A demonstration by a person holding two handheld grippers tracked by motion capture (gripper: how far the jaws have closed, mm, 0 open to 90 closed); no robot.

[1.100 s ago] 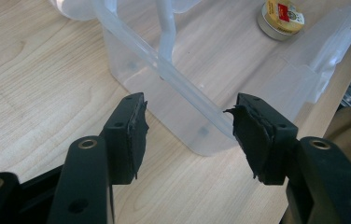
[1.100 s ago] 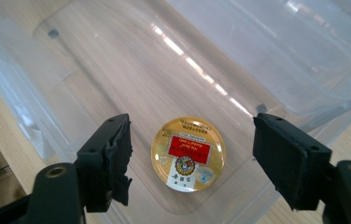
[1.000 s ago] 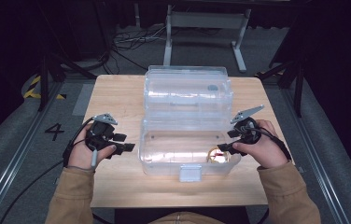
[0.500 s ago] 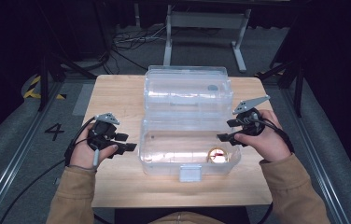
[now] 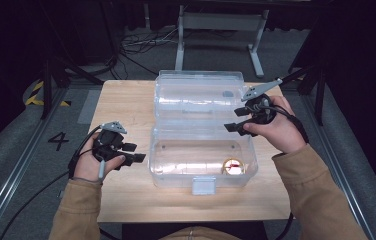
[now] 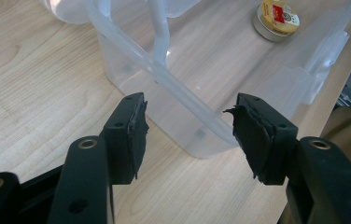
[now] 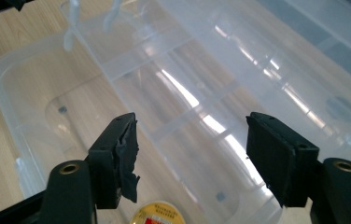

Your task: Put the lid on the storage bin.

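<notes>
A clear plastic box lies open on the wooden table, with its lid folded flat behind the base. A small round tin with a yellow and red label rests in the base's near right corner. My right gripper hovers open above the box's right side, near the hinge line, with nothing between its jaws. In the right gripper view the gripper looks down on the lid and the tin. My left gripper stands open just left of the base. In the left gripper view the gripper faces a corner of the box, empty, with the tin beyond.
A latch tab sticks out from the base's front wall. A metal stand and loose cables sit on the floor behind the table. Floor rails run along both sides, and bare wood shows to the left and in front of the box.
My right gripper has risen from the base's near right corner and moved back towards the lid, still open. The left gripper and the tin have stayed put.
</notes>
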